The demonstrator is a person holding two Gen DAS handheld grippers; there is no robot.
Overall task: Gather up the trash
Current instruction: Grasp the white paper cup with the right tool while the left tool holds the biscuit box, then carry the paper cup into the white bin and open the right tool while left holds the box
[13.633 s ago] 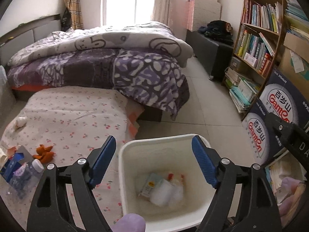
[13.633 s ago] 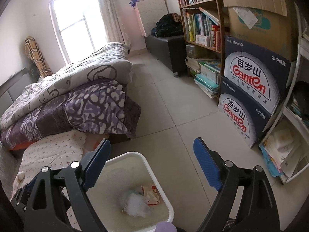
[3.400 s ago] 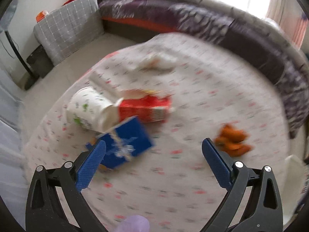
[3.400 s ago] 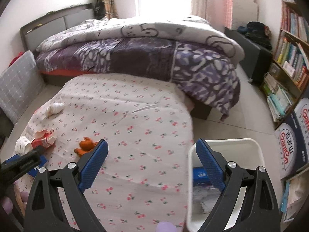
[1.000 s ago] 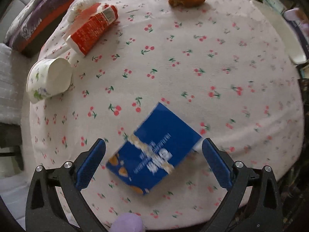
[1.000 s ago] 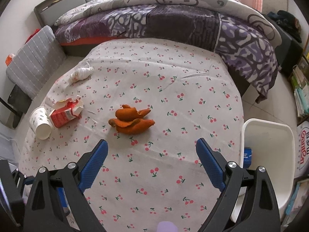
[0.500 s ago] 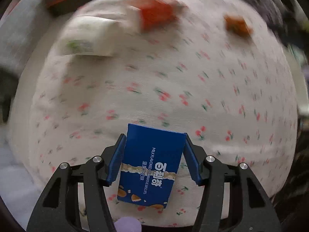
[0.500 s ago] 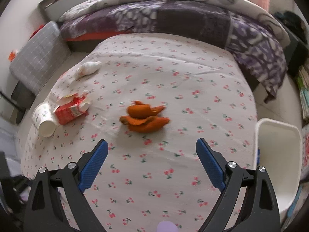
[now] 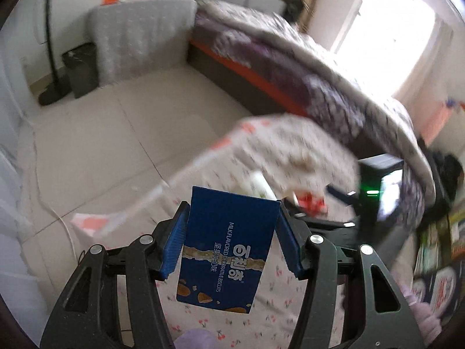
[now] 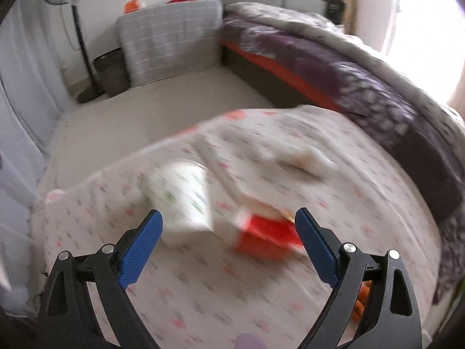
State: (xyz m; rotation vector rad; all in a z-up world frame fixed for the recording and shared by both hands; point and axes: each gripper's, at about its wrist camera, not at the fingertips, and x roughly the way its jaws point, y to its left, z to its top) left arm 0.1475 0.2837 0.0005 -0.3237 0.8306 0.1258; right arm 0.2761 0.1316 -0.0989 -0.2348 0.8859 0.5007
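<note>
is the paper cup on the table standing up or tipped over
Tipped over. In the right wrist view the paper cup lies on its side on the cherry-print tablecloth, beside the red carton. The picture is blurred.

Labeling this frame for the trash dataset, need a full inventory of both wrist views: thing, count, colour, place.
biscuit box: 1, blue, clamped between the left gripper's pads, above the cloth
paper cup: 1, white with green print, on its side on the cloth, left of the carton
carton: 1, red, on the cloth between the right gripper's fingers
wad: 1, whitish, blurred, farther back on the cloth
tablecloth: 1, white with red cherry print, covering the table
bed: 1, purple-grey quilt, behind the table
cushion: 1, grey checked, against the wall
fan stand: 1, black, left
left gripper: shut on the box
right gripper: open, above cup and carton
</note>
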